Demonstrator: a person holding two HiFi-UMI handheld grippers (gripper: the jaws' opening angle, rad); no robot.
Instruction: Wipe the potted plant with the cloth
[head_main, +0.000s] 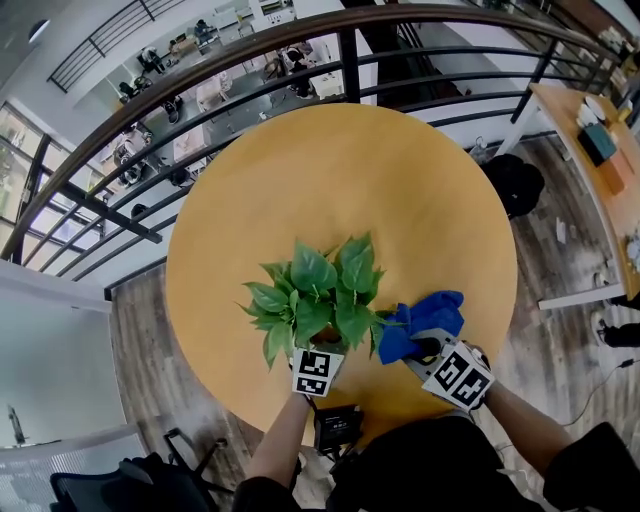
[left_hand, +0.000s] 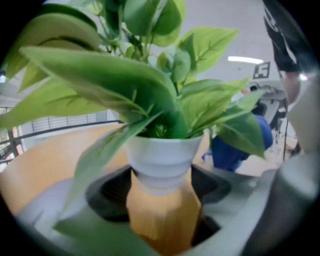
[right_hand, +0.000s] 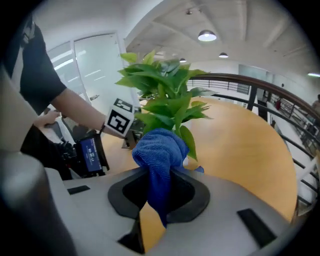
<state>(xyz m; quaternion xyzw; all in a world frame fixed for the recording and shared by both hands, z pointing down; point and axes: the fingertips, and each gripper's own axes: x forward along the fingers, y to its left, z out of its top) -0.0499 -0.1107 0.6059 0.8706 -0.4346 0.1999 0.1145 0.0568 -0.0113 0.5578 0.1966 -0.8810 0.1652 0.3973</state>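
Observation:
A green-leaved potted plant (head_main: 318, 295) stands near the front edge of the round wooden table (head_main: 380, 180). In the left gripper view its white ribbed pot (left_hand: 162, 157) sits between the jaws of my left gripper (left_hand: 162, 202), which close on its lower part. In the head view that gripper (head_main: 320, 358) reaches in under the leaves. My right gripper (head_main: 432, 350) is shut on a blue cloth (head_main: 425, 320) just right of the plant. In the right gripper view the cloth (right_hand: 159, 150) bunches up out of that gripper (right_hand: 157, 197) and touches the nearest leaves (right_hand: 165, 100).
A dark metal railing (head_main: 300, 50) curves round the far side of the table. A black device with a blue screen (right_hand: 91, 152) hangs near the person's body at the front edge. A black bag (head_main: 515, 185) lies on the floor, with a second table (head_main: 590, 150) to the right.

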